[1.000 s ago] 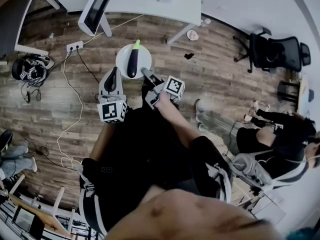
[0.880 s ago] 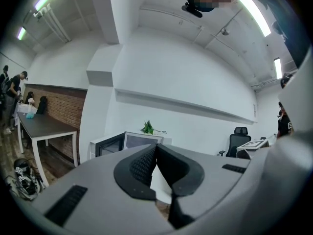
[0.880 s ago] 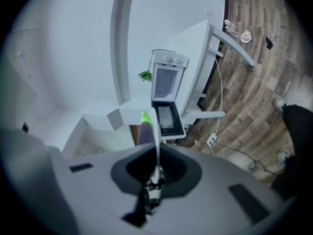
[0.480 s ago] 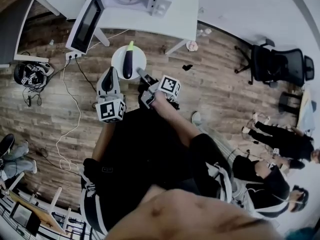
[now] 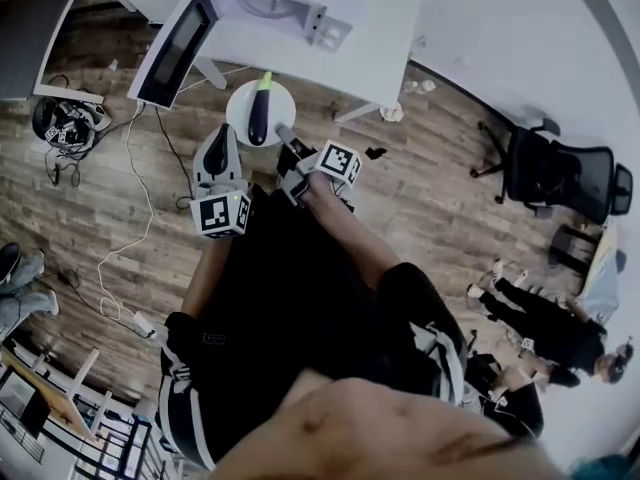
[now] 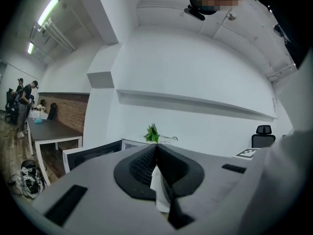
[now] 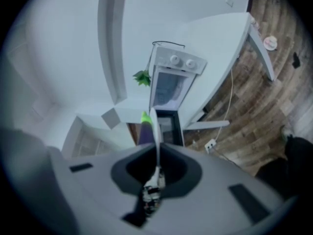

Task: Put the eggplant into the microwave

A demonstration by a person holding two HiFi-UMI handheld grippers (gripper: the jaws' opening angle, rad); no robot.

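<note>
Judging by the layout, this is the carry toward the microwave [image 5: 268, 0]. The right tongs [image 5: 283, 133] pinch the near rim of a white plate [image 5: 284, 118]. The eggplant [image 5: 259, 108] lies on it, above the floor just short of the desk [image 5: 375, 33]. The left tongs [image 5: 221, 138], pressed together and empty, sit left of the plate. The next move calls for keeping the plate level and steering it past the open door [image 5: 172, 46].
</note>
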